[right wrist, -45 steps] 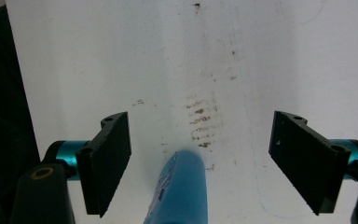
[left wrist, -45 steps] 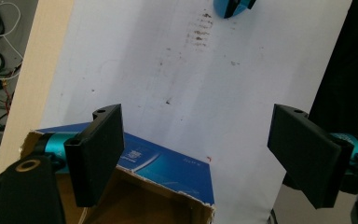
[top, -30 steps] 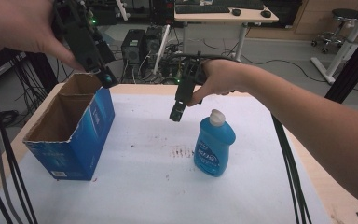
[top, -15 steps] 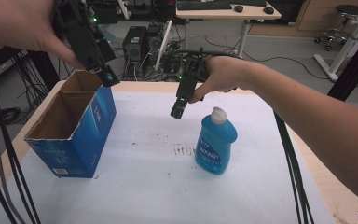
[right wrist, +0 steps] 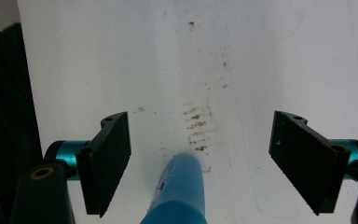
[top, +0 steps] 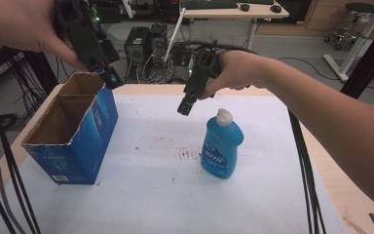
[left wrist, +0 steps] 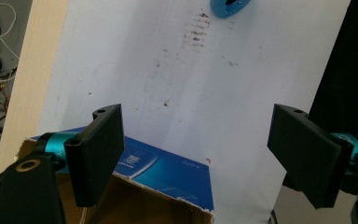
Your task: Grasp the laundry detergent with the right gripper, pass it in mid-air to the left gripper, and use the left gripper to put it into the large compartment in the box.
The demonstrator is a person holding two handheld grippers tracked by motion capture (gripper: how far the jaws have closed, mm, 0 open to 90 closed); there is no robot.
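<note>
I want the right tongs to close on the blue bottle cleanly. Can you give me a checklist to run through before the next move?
1. Right tongs open wide enough for the bottle: ok, both jaws stand well apart.
2. Blue bottle upright on the table: ok, white cap on top.
3. Bottle lined up between the right jaws: ok in the right gripper view, it sits between them, nearer the left jaw.
4. Jaws touching the bottle: not ok, they hang above it.
5. Left tongs out of the way: ok, open, over the blue box.
6. Cap closed tight: cannot tell.
</note>
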